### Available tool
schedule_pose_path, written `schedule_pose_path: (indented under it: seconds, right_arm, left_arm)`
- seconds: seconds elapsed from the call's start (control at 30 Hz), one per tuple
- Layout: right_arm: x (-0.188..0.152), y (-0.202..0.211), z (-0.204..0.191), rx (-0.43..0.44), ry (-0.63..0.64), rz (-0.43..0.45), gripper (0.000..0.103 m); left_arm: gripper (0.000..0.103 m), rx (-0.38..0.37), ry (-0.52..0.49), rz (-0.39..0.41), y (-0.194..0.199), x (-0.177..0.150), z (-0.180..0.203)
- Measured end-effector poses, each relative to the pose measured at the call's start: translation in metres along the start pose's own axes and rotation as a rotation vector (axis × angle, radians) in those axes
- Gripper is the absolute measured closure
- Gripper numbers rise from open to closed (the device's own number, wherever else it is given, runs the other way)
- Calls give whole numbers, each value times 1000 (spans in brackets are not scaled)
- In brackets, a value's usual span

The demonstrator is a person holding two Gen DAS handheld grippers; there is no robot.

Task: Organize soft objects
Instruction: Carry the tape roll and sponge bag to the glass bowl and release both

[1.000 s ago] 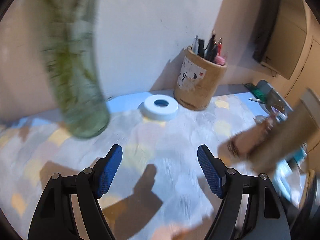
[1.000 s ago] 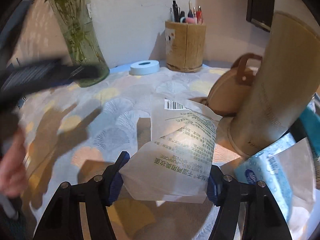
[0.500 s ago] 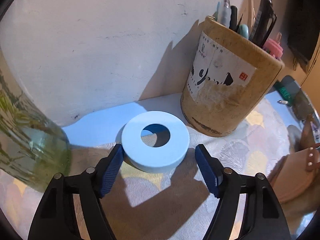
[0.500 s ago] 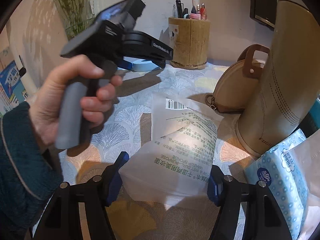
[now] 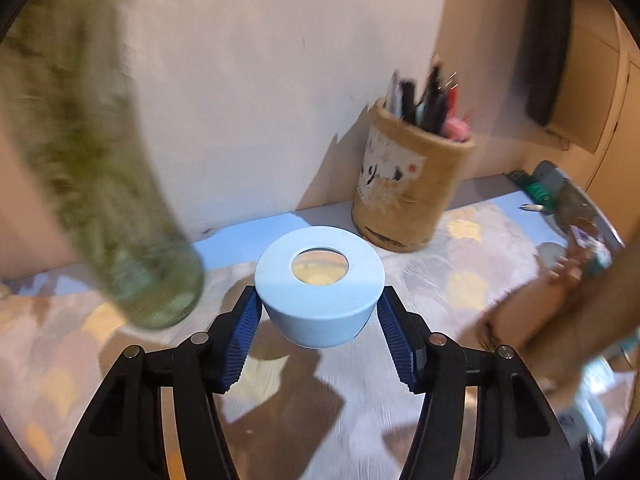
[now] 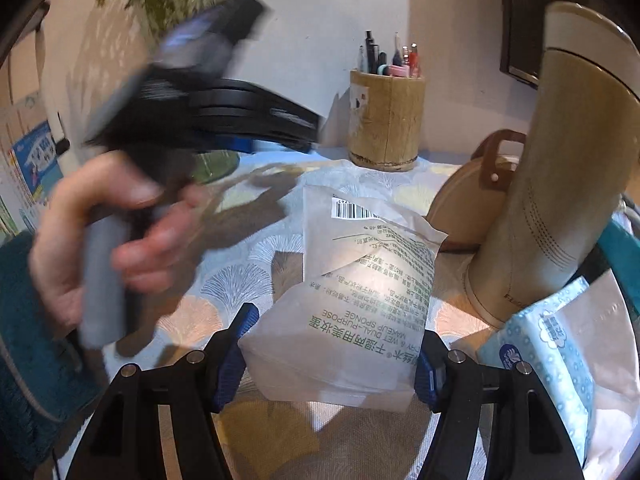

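Note:
A pale blue soft ring [image 5: 320,316] hangs just above the patterned tablecloth, casting a shadow below it. My left gripper [image 5: 319,306] has it between its blue pads; the jaws are closing and both pads touch its sides. In the right wrist view a hand [image 6: 112,232] carries that left gripper, blurred, over the table's left half. A white bag of makeup sponges [image 6: 360,280] lies in front of the right gripper [image 6: 334,344], which is shut on its near end.
A glass vase with green stems [image 5: 132,240] stands left of the ring, and a bamboo pen holder [image 5: 408,192] stands at the wall. On the right are a tall beige cylinder [image 6: 560,200], a round tan purse [image 6: 472,200] and a blue tissue pack [image 6: 540,352].
My left gripper reached the blue ring by the wall, closed on it and drew it back off the table. The right gripper keeps its hold on the bag.

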State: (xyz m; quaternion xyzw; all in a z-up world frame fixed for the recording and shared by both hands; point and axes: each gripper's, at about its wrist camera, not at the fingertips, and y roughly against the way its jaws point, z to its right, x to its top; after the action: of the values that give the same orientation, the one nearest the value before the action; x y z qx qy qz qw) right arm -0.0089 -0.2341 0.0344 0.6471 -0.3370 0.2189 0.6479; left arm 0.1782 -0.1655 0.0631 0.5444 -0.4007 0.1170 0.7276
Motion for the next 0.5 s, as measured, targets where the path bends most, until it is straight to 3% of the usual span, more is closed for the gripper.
schedule_pose_path:
  seconds: [0.2, 0.5]
  right_arm:
    - [-4, 29, 18, 60, -89, -4, 36]
    - [1, 123, 61, 70, -150, 149, 36]
  left_arm:
    - [46, -29, -42, 72, 81, -23, 19]
    - [46, -134, -151, 162, 154, -40, 107]
